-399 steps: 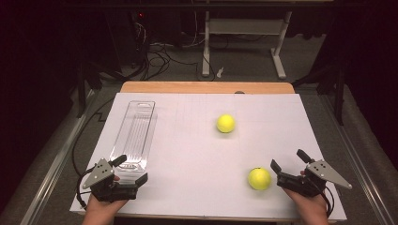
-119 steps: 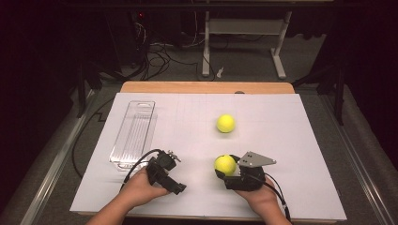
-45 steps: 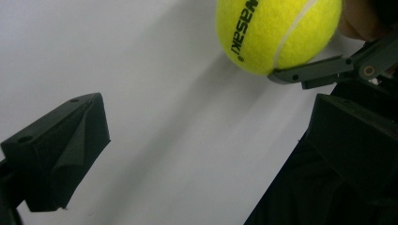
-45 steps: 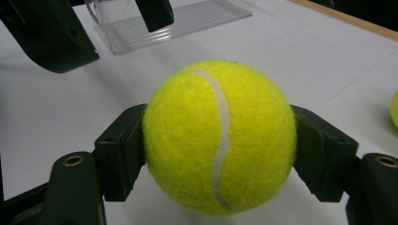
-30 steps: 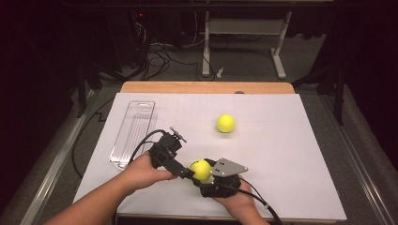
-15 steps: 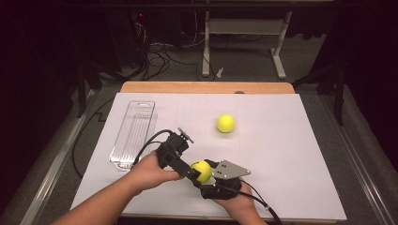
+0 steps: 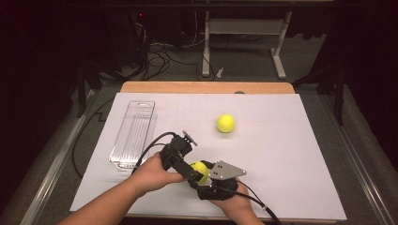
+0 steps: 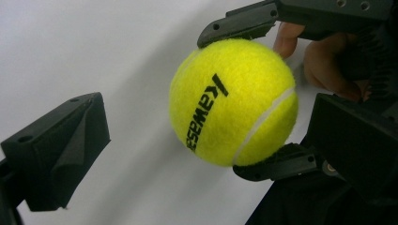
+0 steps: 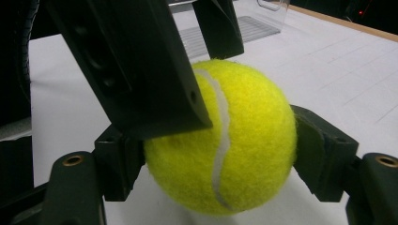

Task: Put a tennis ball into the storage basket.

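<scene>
A: Where's the ball (image 7: 200,171)?

B: Near edge of the table (image 7: 281,154), left of centre, pinched between the jaws of the right gripper (image 7: 199,174).

A: And the left gripper (image 7: 191,172)?

B: Its jaws stand spread around the same ball; one is clear of it, the other I can't judge.

A: Anything else?

B: A second ball (image 7: 225,123) lies farther back, and a clear tray (image 7: 133,133) at the left.
</scene>
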A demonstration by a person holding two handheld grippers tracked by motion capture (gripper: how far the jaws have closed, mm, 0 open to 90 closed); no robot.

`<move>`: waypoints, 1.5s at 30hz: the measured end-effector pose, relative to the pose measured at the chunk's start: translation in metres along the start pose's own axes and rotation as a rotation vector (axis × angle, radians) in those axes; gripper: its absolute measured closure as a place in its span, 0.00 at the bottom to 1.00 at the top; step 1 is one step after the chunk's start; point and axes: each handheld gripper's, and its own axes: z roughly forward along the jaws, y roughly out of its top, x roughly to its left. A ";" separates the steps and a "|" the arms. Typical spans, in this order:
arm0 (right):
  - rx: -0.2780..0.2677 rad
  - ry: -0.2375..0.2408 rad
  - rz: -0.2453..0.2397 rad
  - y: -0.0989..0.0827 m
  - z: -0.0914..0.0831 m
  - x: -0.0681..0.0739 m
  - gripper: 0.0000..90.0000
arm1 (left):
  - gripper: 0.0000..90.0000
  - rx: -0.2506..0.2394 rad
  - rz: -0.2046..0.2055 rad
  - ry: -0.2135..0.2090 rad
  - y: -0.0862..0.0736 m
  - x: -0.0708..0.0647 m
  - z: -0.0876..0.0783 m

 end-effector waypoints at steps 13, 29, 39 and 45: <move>-0.013 0.008 0.002 0.001 0.001 0.002 0.31 | 0.01 0.013 0.001 -0.005 0.002 -0.001 0.007; -0.024 0.006 -0.003 0.003 0.001 0.004 0.31 | 0.04 0.021 -0.043 -0.043 0.001 0.003 0.018; -0.027 0.006 -0.003 0.003 0.001 0.004 0.31 | 0.12 0.026 -0.051 -0.073 0.001 0.004 0.019; -0.028 0.003 -0.006 0.004 0.001 0.004 0.31 | 0.17 0.028 -0.054 -0.082 0.001 0.004 0.019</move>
